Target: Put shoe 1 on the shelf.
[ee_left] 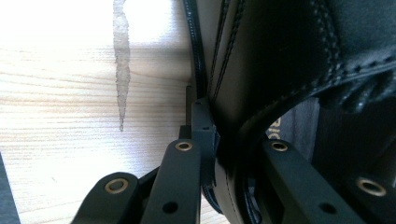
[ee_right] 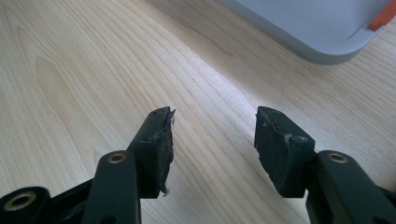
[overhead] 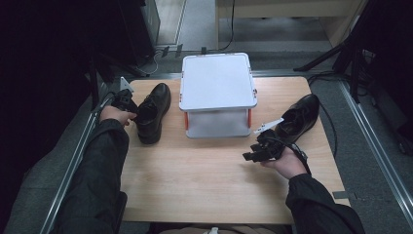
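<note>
Two black leather shoes lie on the wooden counter [overhead: 204,180], one on each side of a grey-and-white lidded box [overhead: 217,92] with orange clasps that stands at the middle of the far half. The left shoe [overhead: 152,111] lies just beside the box's left side, toe toward the far edge; the right shoe [overhead: 298,117] sits near the counter's right edge, angled, toe pointing far-right.

The left tongs [overhead: 130,105] meet the left shoe at its heel end. In the left gripper view they are closed on the shoe's collar [ee_left: 243,93] — one jaw outside against the leather, the other inside the opening — with the stitched rim pinched between them. The left hand [overhead: 116,115] holds them from the counter's left edge, dark sleeve trailing back.

The right tongs [overhead: 255,151] hover over bare wood in front of the box, just beside the right shoe's heel but apart from it. In the right gripper view their jaws stand wide with nothing between them — worn, frayed pads [ee_right: 161,144], the box's corner beyond.
</note>
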Demonstrator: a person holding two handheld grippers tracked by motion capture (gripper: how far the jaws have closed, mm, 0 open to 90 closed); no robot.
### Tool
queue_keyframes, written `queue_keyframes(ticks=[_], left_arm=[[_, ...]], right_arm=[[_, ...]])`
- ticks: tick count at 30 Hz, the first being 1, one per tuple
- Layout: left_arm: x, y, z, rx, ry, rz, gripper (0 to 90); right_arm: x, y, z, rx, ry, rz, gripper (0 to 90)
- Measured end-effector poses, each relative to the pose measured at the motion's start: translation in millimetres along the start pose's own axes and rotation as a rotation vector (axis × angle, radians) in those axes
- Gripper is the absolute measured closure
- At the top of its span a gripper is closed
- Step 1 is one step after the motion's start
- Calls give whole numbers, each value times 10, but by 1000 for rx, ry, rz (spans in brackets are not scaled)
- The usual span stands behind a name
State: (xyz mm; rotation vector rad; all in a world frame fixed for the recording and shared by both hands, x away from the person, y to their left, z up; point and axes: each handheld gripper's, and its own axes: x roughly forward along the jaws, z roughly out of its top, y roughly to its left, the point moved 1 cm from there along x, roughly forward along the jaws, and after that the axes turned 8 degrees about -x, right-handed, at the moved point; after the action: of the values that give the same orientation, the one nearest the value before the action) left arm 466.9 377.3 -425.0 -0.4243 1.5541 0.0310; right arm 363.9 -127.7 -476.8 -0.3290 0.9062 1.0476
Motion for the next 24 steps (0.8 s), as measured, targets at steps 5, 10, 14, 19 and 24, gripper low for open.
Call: queue_keyframes(ticks=[5, 10, 14, 19, 24], left_arm=[[-85, -1, 13, -8, -20, -44, 834], [-171, -17, 15, -18, -30, -41, 844], [-204, -26, 12, -33, -40, -53, 845], [-320, -62, 3, -51, -57, -80, 846], [-488, -169, -3, -50, -53, -81, 846]], right_arm=[[-8, -9, -1, -1, -5, -1, 479], [-5, -7, 6, 0, -3, 0, 480], [3, -5, 16, -9, -5, 2, 481], [7, -5, 28, -5, -4, 5, 484], [24, 3, 50, -11, 0, 9, 486]])
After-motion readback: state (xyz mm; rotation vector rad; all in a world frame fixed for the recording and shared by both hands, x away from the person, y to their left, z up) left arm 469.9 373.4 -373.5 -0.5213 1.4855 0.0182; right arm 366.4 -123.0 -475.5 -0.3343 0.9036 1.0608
